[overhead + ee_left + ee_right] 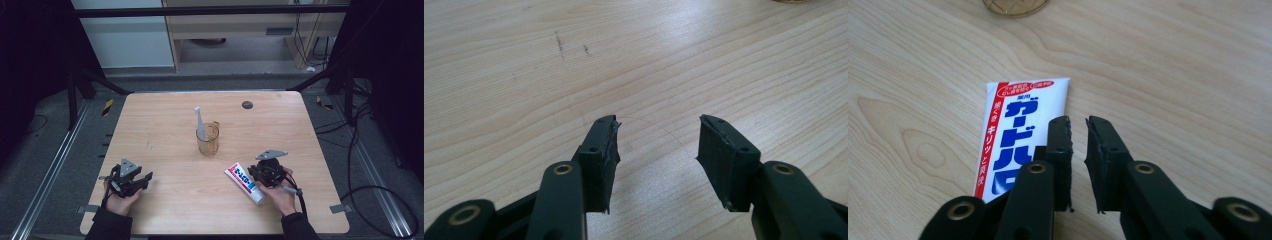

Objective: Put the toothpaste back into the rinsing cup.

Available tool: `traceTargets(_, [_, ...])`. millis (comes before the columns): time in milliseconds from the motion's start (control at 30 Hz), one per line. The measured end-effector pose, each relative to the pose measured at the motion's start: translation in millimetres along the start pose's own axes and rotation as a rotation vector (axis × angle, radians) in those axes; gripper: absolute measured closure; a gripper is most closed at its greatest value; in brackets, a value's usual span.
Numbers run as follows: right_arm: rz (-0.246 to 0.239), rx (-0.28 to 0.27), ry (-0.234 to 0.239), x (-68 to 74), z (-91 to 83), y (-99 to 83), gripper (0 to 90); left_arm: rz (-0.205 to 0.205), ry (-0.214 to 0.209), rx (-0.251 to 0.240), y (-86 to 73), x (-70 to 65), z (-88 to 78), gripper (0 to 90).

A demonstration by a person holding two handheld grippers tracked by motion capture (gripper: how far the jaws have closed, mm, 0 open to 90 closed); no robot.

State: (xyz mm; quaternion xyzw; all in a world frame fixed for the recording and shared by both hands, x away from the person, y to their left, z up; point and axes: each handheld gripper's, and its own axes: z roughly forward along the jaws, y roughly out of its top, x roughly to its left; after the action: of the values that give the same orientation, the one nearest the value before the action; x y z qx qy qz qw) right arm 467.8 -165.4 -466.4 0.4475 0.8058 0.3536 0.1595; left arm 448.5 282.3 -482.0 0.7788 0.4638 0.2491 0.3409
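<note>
The brush [199, 122] is standing in the cup [207, 139]; the tube [244, 182] is lying untouched near the front edge. The left claw [658, 142] is gaping, the right claw [1078, 150] nearly pressed together, empty.

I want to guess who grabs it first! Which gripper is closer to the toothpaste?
The right gripper: it sits just beside the toothpaste tube, its jaws almost over it. The left gripper is far across the table.
</note>
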Motion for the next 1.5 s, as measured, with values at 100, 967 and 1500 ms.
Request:
traceTargets(100, [0.004, -0.016, 0.000, 0.1, -10.1, 3.1, 69.2, -0.001, -0.001, 0.002, -0.1, 0.3, 0.0, 48.9])
traceTargets(967, [-0.058, 0.098, 0.009, 20.3, -19.3, 9.9, 40.6, 0.000, -0.007, 0.018, -0.3, 0.6, 2.6, 47.4])
traceTargets(1500, [-0.071, 0.195, 0.039, 28.9, -2.8, 7.9, 40.3, 0.004, -0.008, 0.026, 0.0, 0.6, 4.4, 47.1])
